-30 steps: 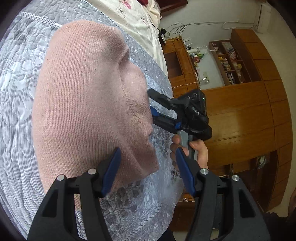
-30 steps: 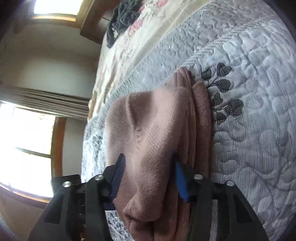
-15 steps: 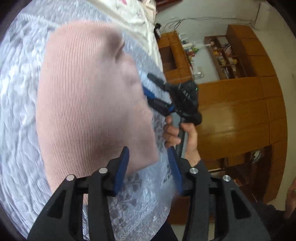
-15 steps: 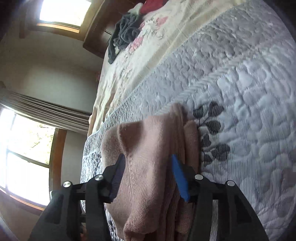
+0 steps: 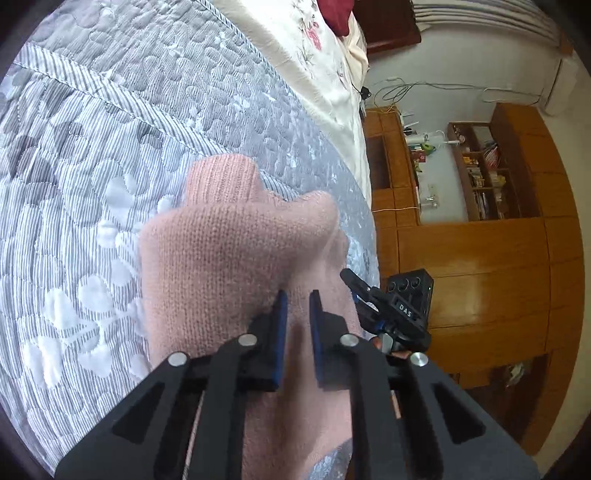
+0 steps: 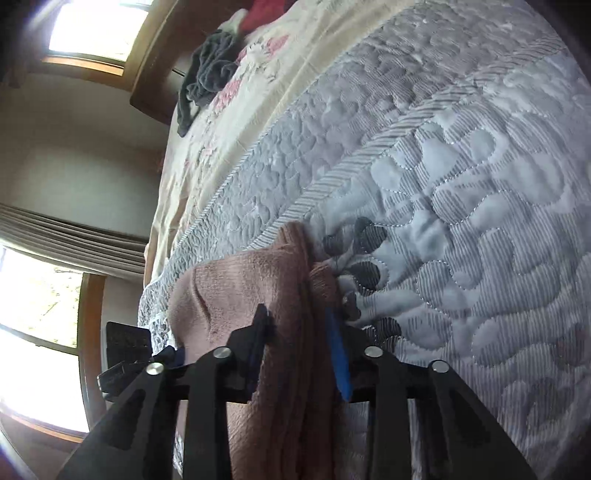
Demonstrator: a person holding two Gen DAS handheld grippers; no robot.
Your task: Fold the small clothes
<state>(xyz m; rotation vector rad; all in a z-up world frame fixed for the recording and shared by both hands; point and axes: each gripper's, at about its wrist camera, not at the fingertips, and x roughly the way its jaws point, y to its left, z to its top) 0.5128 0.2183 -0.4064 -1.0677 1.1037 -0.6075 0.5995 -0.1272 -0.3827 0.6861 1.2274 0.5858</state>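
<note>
A small pink knitted garment (image 5: 229,251) lies bunched on the grey quilted bedspread (image 5: 92,155). My left gripper (image 5: 297,306) is shut on its near edge, and the knit fills the narrow gap between the blue pads. In the right wrist view the same garment (image 6: 240,288) shows several stacked layers. My right gripper (image 6: 297,332) is shut on those layers at the fold. The right gripper (image 5: 388,306) also appears in the left wrist view, held by a hand at the garment's right side. The left gripper (image 6: 129,354) shows at the lower left of the right wrist view.
A cream floral sheet (image 6: 258,74) covers the far part of the bed, with a dark grey garment (image 6: 210,74) and a red item (image 6: 266,14) on it. Wooden cabinets and shelves (image 5: 480,221) stand past the bed's right edge. A window and curtain (image 6: 55,240) are on the other side.
Both grippers have closed from open onto the pink garment. The garment, spread wide before, is now gathered into a smaller bunch and has shifted across the quilt.
</note>
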